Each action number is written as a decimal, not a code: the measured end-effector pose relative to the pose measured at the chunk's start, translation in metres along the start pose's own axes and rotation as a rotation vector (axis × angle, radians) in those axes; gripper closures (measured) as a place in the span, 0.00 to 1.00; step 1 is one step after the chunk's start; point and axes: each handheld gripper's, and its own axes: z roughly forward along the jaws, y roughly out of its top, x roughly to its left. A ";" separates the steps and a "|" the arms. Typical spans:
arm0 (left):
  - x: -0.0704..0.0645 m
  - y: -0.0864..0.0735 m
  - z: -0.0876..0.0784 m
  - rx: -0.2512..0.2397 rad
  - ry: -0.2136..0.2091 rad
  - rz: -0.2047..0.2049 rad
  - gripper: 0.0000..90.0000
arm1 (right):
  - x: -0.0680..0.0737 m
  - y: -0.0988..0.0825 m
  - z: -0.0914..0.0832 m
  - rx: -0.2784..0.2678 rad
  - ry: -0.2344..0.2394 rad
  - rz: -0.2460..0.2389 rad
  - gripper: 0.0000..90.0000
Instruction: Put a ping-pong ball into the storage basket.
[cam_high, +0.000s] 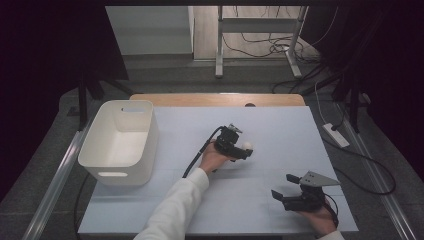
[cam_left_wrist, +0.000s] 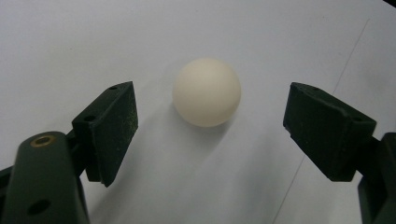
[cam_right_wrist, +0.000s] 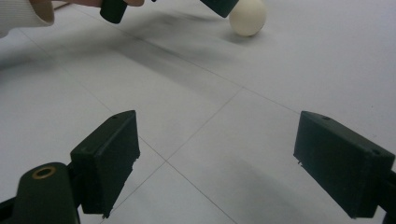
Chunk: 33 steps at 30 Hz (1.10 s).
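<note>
A small white ball (cam_high: 247, 146) rests on the pale table sheet near the middle. My left gripper (cam_high: 242, 150) is right at it, open. In the left gripper view the ball (cam_left_wrist: 207, 92) lies between and a little ahead of the two black pads (cam_left_wrist: 109, 126), touching neither. My right gripper (cam_high: 284, 189) sits near the front right of the table, open with nothing between its pads (cam_right_wrist: 109, 158). From the right gripper view the ball (cam_right_wrist: 247, 17) shows far off at the top, beside the left gripper's jaw tips.
A white plastic bin (cam_high: 120, 142) with handle slots stands at the left of the table, its inside bare. A black cable (cam_high: 197, 155) trails from the left gripper toward the person's sleeve. The table's wooden back edge (cam_high: 220, 99) lies beyond the sheet.
</note>
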 end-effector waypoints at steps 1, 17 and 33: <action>0.000 0.000 0.000 0.000 0.000 0.000 0.21 | 0.000 0.000 0.000 0.000 0.000 0.000 0.16; 0.005 0.004 0.013 0.009 0.017 -0.019 0.21 | 0.000 0.000 0.000 0.001 0.005 -0.001 0.16; 0.002 0.004 0.020 0.022 0.023 0.005 0.30 | 0.000 0.000 0.000 0.000 0.004 -0.004 0.16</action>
